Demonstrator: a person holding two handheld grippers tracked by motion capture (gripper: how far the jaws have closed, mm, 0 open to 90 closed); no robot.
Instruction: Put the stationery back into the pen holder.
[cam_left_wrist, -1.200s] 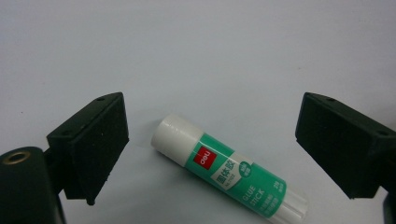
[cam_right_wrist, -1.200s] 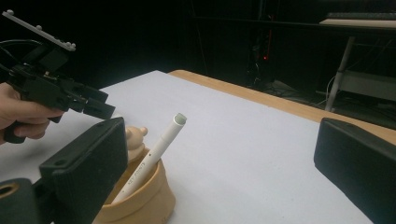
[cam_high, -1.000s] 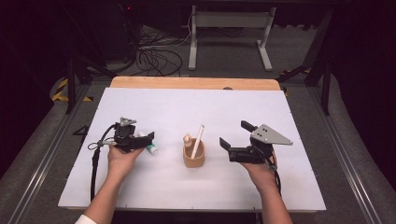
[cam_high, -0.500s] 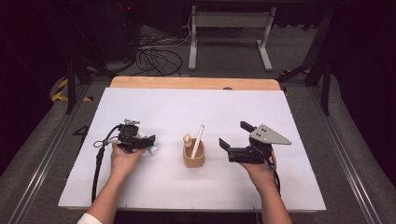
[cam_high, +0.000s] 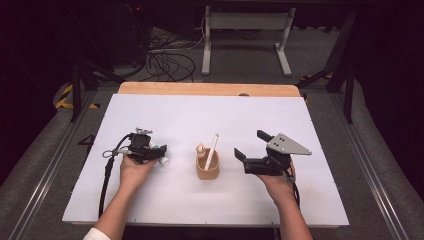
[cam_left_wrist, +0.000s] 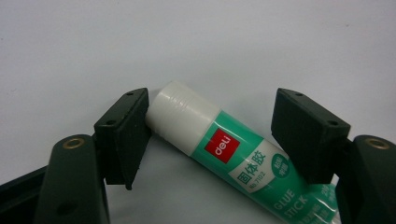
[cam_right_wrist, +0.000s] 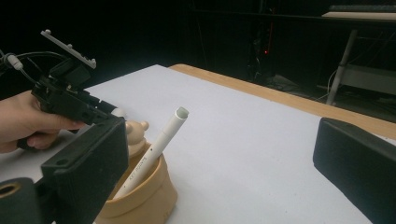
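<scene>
On the white counter (cam_high: 310, 200), at the left, the left claw (cam_high: 159, 154) stands partly open around a lying glue stick (cam_left_wrist: 233, 154); one jaw touches its cap. In the middle, a tan cup (cam_high: 208, 169) holds a white pen (cam_high: 212, 150). The right claw (cam_high: 250, 150) is wide open, empty.

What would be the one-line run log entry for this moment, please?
left gripper: open around glue stick lying on table | right gripper: open, beside holder with white pen
</scene>
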